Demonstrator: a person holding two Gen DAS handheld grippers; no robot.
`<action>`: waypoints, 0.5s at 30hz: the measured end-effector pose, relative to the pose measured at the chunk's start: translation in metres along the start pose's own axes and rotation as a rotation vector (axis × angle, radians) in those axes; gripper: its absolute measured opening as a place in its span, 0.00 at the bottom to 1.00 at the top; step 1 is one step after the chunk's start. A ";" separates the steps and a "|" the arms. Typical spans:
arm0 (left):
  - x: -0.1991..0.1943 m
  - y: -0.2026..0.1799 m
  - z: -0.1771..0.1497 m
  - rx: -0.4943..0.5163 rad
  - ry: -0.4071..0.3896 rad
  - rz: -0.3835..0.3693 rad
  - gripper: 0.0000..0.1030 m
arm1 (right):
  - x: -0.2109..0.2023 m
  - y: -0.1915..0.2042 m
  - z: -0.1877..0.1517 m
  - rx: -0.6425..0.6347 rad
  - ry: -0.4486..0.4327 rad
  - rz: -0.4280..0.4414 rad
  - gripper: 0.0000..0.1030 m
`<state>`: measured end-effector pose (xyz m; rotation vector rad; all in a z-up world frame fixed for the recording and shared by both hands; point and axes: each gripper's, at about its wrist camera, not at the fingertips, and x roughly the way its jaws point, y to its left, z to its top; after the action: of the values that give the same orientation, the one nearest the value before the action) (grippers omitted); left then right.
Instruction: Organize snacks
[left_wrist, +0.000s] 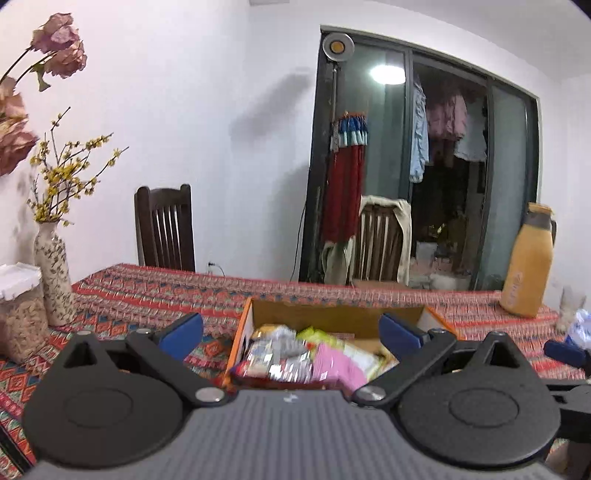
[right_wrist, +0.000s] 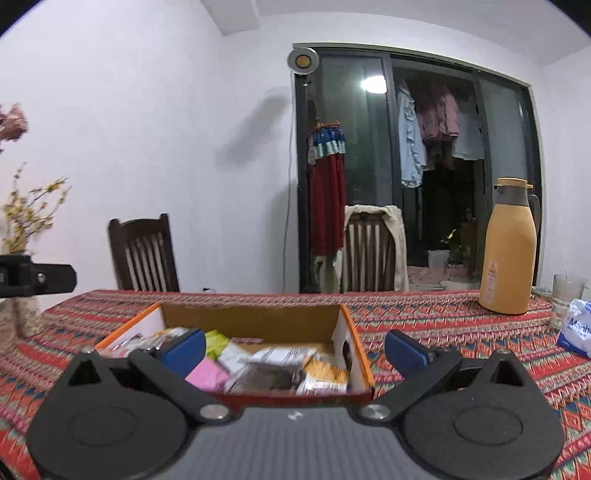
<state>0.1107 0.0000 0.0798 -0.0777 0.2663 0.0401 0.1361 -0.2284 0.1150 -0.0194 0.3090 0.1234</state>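
Left wrist view: snack packets (left_wrist: 295, 354) lie inside the cardboard box (left_wrist: 332, 314) mid-table. Left gripper (left_wrist: 291, 328) and right gripper (right_wrist: 295, 347) hover with jaws wide, empty. No loose snacks show on the tablecloth (left_wrist: 147, 291); sorting within the box cannot be judged.

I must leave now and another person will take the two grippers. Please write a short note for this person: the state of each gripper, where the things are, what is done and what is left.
Left hand-held gripper: open, empty, in front of the box.
Right hand-held gripper: open, empty, also in front of the box.
The cardboard box stands on the patterned tablecloth and holds a loose pile of snack packets, among them a pink packet.
Done: packets are in the box, nothing is gripped.
Left: probably tidying the packets; a white and blue bag lies outside, by the yellow jug.
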 end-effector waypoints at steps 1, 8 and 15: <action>-0.004 0.002 -0.004 0.007 0.014 -0.002 1.00 | -0.008 0.000 -0.004 -0.001 0.007 0.008 1.00; -0.023 0.020 -0.051 0.059 0.122 0.001 1.00 | -0.041 -0.008 -0.034 0.018 0.081 0.039 1.00; -0.026 0.028 -0.084 0.074 0.227 -0.015 1.00 | -0.054 -0.014 -0.066 0.031 0.164 0.039 1.00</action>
<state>0.0622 0.0198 0.0042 -0.0108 0.4939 0.0062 0.0670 -0.2507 0.0690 0.0070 0.4752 0.1563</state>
